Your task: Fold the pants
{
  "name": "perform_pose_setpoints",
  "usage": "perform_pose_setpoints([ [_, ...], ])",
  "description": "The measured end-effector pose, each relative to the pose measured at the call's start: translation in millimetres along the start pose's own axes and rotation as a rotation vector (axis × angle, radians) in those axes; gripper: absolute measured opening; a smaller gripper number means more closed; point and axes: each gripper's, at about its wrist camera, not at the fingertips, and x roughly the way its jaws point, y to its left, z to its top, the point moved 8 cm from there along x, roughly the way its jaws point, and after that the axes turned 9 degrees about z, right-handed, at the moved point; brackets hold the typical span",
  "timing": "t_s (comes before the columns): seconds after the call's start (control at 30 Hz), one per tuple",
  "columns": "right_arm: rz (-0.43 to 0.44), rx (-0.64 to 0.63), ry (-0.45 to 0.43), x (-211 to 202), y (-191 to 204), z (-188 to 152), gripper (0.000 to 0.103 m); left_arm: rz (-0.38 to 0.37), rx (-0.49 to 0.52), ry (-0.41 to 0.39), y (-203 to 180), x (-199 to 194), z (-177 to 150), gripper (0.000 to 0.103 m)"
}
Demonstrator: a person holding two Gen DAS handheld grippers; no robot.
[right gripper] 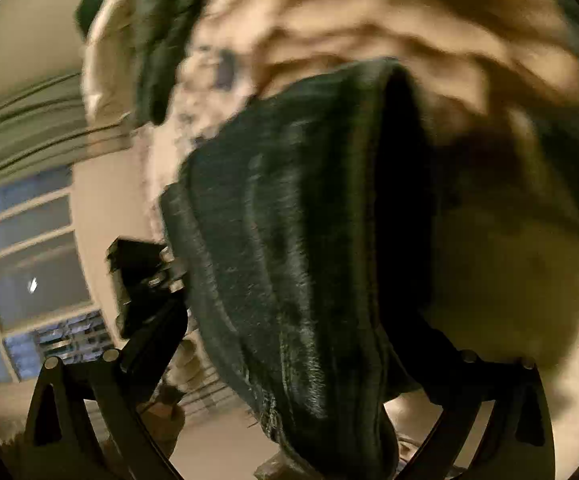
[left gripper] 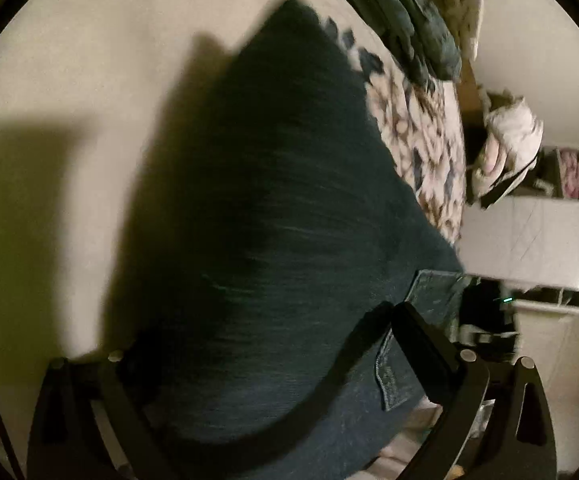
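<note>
Dark blue denim pants (left gripper: 273, 216) hang lifted over a pale bed sheet (left gripper: 69, 60), blurred by motion. My left gripper (left gripper: 265, 344) is shut on the pants near a back pocket (left gripper: 393, 372); the cloth runs between its fingers. In the right wrist view the pants (right gripper: 289, 240) fill the middle, bunched in folds. My right gripper (right gripper: 289, 360) is shut on the pants; its right finger is mostly hidden by the cloth. The other gripper (right gripper: 145, 280) shows at the left of the pants.
A floral blanket (left gripper: 421, 132) and dark green bedding (left gripper: 413, 20) lie at the bed's far side. A white shelf unit (left gripper: 537, 248) with clothes stands on the right. A window (right gripper: 29, 264) and rumpled beige bedding (right gripper: 369, 20) show in the right wrist view.
</note>
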Motion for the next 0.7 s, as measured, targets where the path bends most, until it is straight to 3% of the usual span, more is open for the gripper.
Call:
perform_pose_setpoints([
  [0.07,-0.039,-0.073,0.024,4,3,-4,0.103,0.019,0.016,0.008,0,3,1,0.101],
  [0.1,-0.106,-0.070,0.029,5,-8,-5,0.103,0.017,0.012,-0.005,1,1,2,0.101],
  [0.13,-0.120,-0.037,0.020,5,-19,-5,0.103,0.013,0.005,-0.021,2,0,3,0.102],
  [0.27,-0.067,0.023,-0.041,1,-23,0,0.103,-0.007,-0.062,-0.047,7,2,1,0.103],
  [0.4,-0.134,-0.012,-0.092,6,-18,-7,0.103,-0.017,-0.028,-0.026,5,6,1,0.102],
  [0.43,-0.164,-0.027,-0.102,6,-16,-8,0.101,-0.017,-0.008,-0.032,2,5,-1,0.098],
  [0.47,-0.204,-0.046,-0.117,6,-14,-10,0.091,-0.016,0.024,-0.036,-1,3,-4,0.075],
  [0.5,-0.242,-0.057,-0.131,0,-14,-14,0.078,0.000,0.065,-0.031,-3,1,-7,0.062],
  [0.53,-0.261,-0.066,-0.143,-4,-16,-14,0.071,0.008,0.084,-0.031,-5,-2,-8,0.052],
  [0.57,-0.250,-0.065,-0.165,-9,-13,-16,0.061,0.005,0.092,-0.034,-5,-6,-8,0.043],
  [0.7,-0.244,-0.064,-0.214,-20,-1,-25,0.048,-0.004,0.129,-0.050,-14,-23,-12,0.029],
])
